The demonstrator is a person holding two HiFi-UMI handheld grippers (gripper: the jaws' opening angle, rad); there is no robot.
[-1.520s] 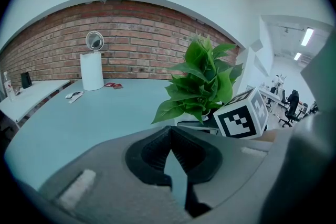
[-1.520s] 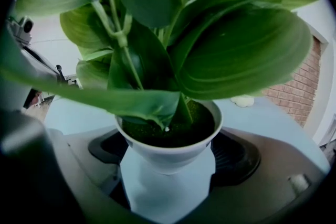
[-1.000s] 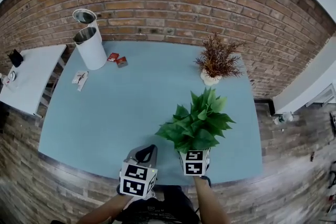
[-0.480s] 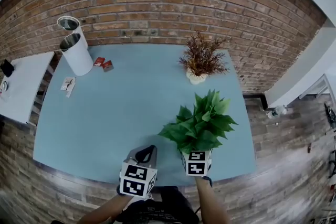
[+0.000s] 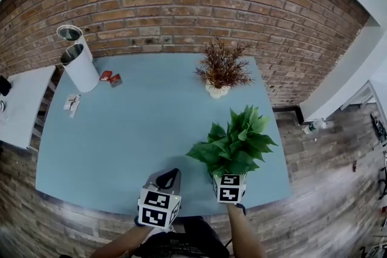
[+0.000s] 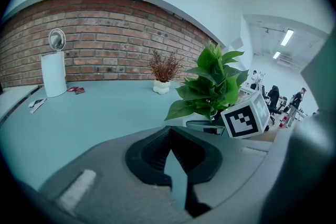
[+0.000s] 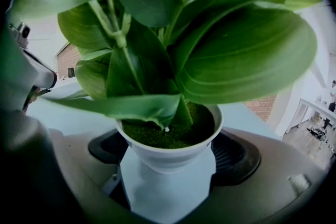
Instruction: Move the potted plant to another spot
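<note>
— Checking left first: we see the left gripper (image 6: 169, 132) with its jaws closed together, nothing between them, at the blue table (image 5: 121, 130) front edge.
— Right gripper (image 7: 168, 170)?
— We see it clamped on the white pot of the potted plant (image 5: 233, 145), near the table's front right corner.

The potted plant (image 5: 233, 145) rises from the right hand-held gripper (image 5: 230, 187) — over the table's (image 5: 133, 130) near-right corner.
</note>
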